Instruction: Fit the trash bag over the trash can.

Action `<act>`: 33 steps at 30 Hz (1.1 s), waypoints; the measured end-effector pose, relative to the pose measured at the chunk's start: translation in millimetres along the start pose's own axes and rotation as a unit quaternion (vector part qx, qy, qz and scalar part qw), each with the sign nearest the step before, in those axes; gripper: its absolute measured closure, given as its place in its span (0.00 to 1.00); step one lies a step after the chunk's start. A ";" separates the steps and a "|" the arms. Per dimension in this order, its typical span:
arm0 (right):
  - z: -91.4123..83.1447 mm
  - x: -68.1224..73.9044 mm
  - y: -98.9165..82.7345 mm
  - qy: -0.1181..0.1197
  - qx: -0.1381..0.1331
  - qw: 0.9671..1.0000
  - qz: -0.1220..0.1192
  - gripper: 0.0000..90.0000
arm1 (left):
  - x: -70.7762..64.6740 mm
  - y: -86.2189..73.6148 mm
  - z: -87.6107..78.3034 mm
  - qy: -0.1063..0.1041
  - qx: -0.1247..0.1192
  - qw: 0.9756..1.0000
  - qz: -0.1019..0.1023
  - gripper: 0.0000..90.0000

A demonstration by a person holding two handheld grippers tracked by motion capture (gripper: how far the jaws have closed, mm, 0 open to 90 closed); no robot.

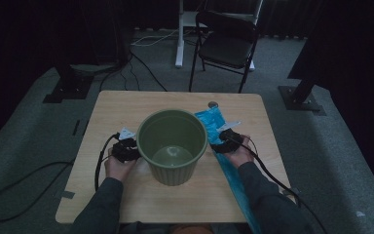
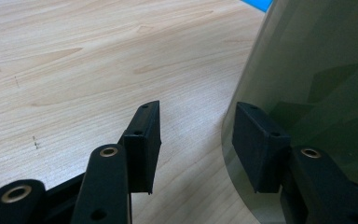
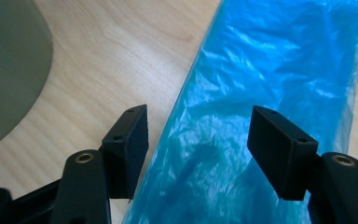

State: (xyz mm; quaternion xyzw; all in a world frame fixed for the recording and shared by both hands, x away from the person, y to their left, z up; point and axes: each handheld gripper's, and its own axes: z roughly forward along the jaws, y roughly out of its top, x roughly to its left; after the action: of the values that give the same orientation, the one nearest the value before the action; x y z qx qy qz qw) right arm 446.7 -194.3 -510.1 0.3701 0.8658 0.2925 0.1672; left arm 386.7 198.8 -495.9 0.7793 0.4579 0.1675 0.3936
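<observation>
High view: left gripper (image 1: 132, 145) wide beside green bin (image 1: 173, 146), right gripper (image 1: 220, 141) wide, seemingly over blue bag (image 1: 224, 146).

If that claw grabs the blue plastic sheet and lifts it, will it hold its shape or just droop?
The blue plastic sheet would probably droop: it looks thin and crinkled, and one end already hangs over the table edge. It likely weighs very little, so a push may bunch it rather than slide it whole. Its glossy surface suggests it could slip between the right claw pads.
</observation>
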 end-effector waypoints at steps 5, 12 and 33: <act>5.0 -1.2 6.2 -0.005 0.000 1.000 0.001 0.42 | 0.7 1.2 1.1 0.001 -0.003 1.000 0.001 0.57; 14.1 -3.5 10.7 -0.012 0.012 1.000 0.012 0.39 | 1.3 2.3 1.6 -0.001 -0.006 1.000 -0.002 0.57; 17.3 -11.3 -7.2 -0.004 0.042 0.997 0.065 0.41 | 2.9 4.0 -0.8 -0.010 -0.009 1.000 -0.009 0.57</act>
State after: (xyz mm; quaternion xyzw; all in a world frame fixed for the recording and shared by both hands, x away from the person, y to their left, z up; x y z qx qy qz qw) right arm 459.1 -200.0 -527.2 0.4332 0.8509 0.2646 0.1353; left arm 390.1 200.5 -492.5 0.7733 0.4597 0.1603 0.4063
